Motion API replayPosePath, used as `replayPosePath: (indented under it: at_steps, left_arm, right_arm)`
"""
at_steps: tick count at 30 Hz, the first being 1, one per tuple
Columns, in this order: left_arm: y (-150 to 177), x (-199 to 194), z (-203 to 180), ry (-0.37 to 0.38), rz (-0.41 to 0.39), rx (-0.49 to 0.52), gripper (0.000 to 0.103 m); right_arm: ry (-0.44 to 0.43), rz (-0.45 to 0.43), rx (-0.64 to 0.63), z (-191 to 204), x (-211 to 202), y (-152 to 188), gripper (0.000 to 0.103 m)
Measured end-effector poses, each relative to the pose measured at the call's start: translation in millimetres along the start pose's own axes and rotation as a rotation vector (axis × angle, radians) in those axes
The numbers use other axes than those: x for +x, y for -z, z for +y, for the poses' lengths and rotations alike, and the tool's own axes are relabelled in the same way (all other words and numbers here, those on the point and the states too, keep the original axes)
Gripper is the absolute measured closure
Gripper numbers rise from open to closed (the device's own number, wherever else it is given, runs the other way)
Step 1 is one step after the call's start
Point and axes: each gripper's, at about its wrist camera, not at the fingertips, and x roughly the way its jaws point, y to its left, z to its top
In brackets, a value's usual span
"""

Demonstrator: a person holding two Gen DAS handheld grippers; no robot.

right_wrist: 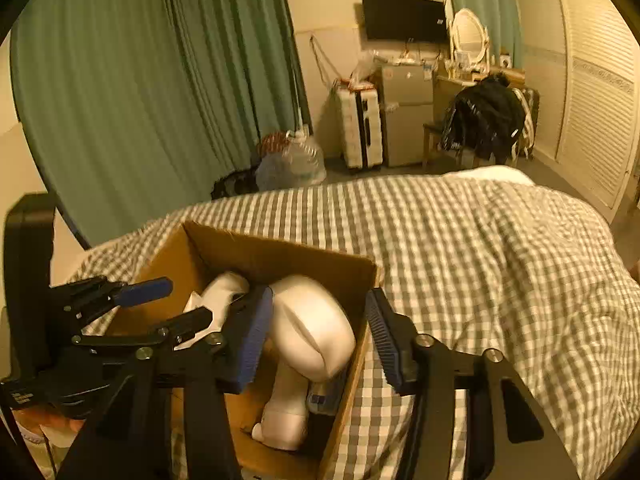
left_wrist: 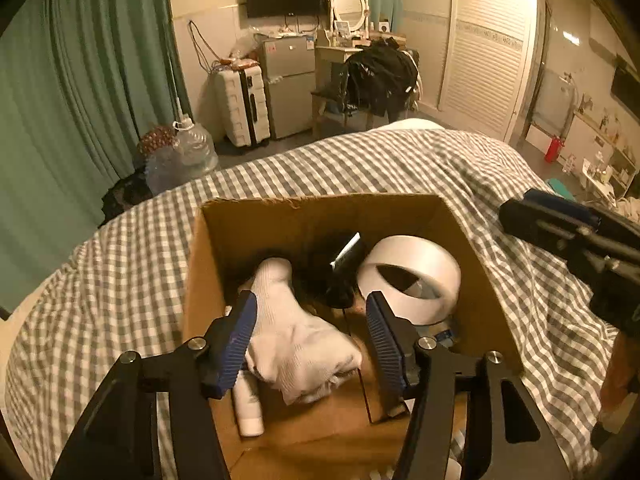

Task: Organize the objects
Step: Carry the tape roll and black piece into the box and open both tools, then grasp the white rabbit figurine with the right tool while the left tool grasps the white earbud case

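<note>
An open cardboard box sits on the checked bed; it also shows in the right wrist view. Inside lie a white sock, a white bladeless hair dryer, a dark object and a white bottle. My left gripper is open over the box, its fingers on either side of the sock, which lies loose. My right gripper is open and empty over the box's right wall, beside the dryer. The left gripper shows in the right wrist view.
The bed has a grey-and-white checked cover. Beyond it stand green curtains, water jugs, a white suitcase, a small fridge, a chair draped with dark clothes and louvred wardrobe doors.
</note>
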Motion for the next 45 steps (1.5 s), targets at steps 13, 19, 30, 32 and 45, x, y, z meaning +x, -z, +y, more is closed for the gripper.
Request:
replayPosePath:
  at_steps: [13,19,30,32,45]
  left_arm:
    - [25.4,-105.4,-9.0,-0.078,-0.113,-0.008,0.021]
    - [58.4,-132.5,-2.7,-0.115,-0.141,-0.042,0.011]
    - [138.9,-116.3,5.1,-0.178,-0.105,-0.133,0.01]
    - [153.2,-105.4,6.9,-0.191,-0.078,-0.138,0.01]
    - [186.6,-57.2,18.4,-0.211,0.02,-0.123,0.01]
  right_arm:
    - [0.01,-0.087,-0.042,24.7,-105.2,5.6,0.038]
    - [0.012,-0.083,-0.077,36.0,-136.9,27.1,0.033]
    - [-0.002,0.039,-0.089,59.5,-108.0,100.9,0.03]
    - [-0.011,0.09,-0.096,63.7,-91.0,114.9,0.03]
    - [-0.028,0.378,-0.117,71.9,-3.8,188.1,0.03]
